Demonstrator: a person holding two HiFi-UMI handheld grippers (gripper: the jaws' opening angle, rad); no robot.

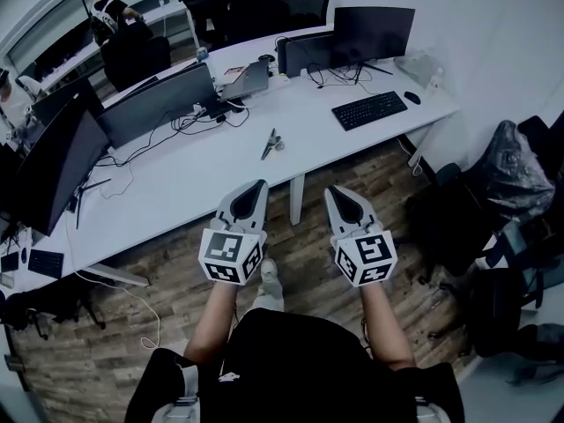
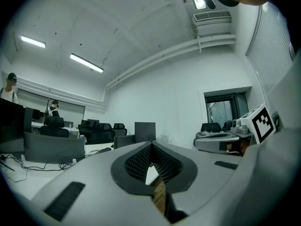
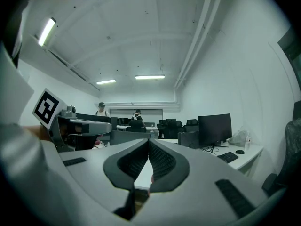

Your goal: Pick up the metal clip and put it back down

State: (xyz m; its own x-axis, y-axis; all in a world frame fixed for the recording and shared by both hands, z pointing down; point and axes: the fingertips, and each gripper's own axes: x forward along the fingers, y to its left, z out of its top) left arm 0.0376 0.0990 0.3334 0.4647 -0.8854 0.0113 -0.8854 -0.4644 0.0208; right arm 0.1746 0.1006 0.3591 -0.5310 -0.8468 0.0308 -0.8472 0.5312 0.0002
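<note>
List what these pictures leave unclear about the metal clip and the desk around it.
- The metal clip: in the head view, too small to tell its form or which way it opens.
- Same clip: not made out in either gripper view. The bodies of the left gripper and right gripper cover most of the near desk.
- Desk's left end: hidden behind a monitor in the head view.

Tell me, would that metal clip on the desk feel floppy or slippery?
The metal clip looks slim and rigid, so probably stiff and light. Lying flat on the smooth white desk, it would likely slide, not roll.
</note>
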